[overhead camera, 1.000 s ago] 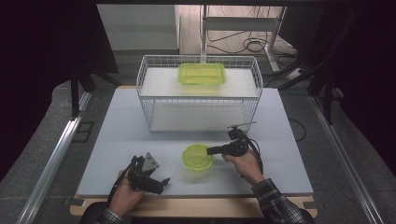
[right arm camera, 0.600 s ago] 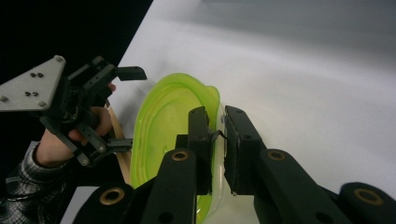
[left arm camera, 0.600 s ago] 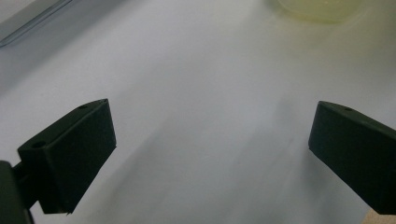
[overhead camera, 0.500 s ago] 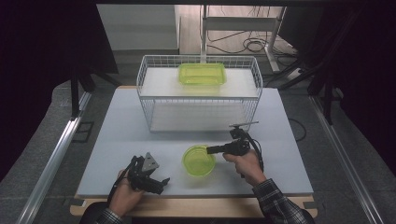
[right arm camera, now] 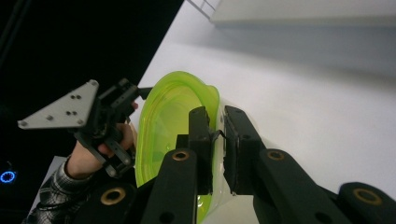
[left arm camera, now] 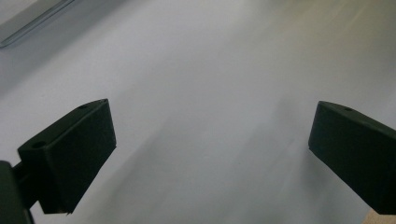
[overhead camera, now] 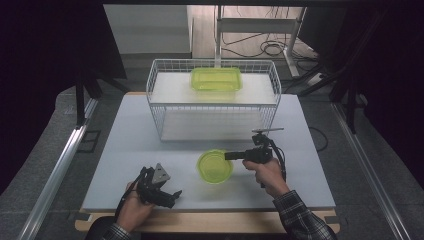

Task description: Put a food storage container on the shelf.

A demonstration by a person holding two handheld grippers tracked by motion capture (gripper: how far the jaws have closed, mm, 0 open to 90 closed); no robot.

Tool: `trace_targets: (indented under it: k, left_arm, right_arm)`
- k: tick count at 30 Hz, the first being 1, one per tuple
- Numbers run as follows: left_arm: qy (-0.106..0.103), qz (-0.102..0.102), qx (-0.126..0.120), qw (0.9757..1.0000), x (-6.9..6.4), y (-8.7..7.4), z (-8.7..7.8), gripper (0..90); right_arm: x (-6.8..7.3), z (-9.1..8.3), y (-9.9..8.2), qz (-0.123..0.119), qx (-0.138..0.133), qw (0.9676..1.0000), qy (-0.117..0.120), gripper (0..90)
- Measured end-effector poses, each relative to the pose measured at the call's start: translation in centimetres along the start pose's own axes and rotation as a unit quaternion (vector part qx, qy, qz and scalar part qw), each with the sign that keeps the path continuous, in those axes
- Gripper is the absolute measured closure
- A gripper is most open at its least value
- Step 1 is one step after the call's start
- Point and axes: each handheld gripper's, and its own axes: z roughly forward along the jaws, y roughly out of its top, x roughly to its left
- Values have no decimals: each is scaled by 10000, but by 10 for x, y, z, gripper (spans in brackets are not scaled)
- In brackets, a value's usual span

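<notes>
While clamped at its right rim: round, translucent lime-green plastic bowl (overhead camera: 214,166) resting on the pale grey tabletop (overhead camera: 125,135), in front of the white wire basket (overhead camera: 155,107) and between the two hands.

Right gripper (overhead camera: 231,156): held level, pointing toward the left of the high view; jaws nearly together, with the bowl's thin wall pinched between them.

Same grip in the right gripper view: right gripper (right arm camera: 217,135) with one black pad inside the bowl (right arm camera: 163,121) and the other outside, rim standing up between them, bowl seen on edge because of the turned camera.

Right hand (overhead camera: 267,172): wrapped around the gripper's handle, plaid sleeve (overhead camera: 302,215) coming in from the bottom edge.

Left gripper (overhead camera: 175,192): low over the near-left part of the tabletop, well apart from the bowl, grey three-cornered plate on top; jaws spread wide, nothing between them.

Left gripper view: left gripper (left arm camera: 210,149) looking onto bare tabletop (left arm camera: 210,70), with the two black jaws far apart.

Left hand (overhead camera: 135,207): closed round its gripper near the front edge of the tabletop.

Farther off: rectangular translucent lime-green plastic container (overhead camera: 216,80) sitting on the white upper shelf (overhead camera: 170,90) inside the wire basket.
</notes>
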Motion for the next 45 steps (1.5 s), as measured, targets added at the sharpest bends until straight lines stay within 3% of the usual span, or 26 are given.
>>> trace_targets:
  k: [17, 45]
  left_arm:
    - [-71, -152, -117, 9998, 3, 0, -3, 5]
    - [-128, -148, -36, 9998, 3, 0, 0, 6]
  right_arm:
    - [18, -29, 23, 48, -460, 9987, 234, 820]
    - [61, -74, 89, -76, -1006, 9944, 306, 821]
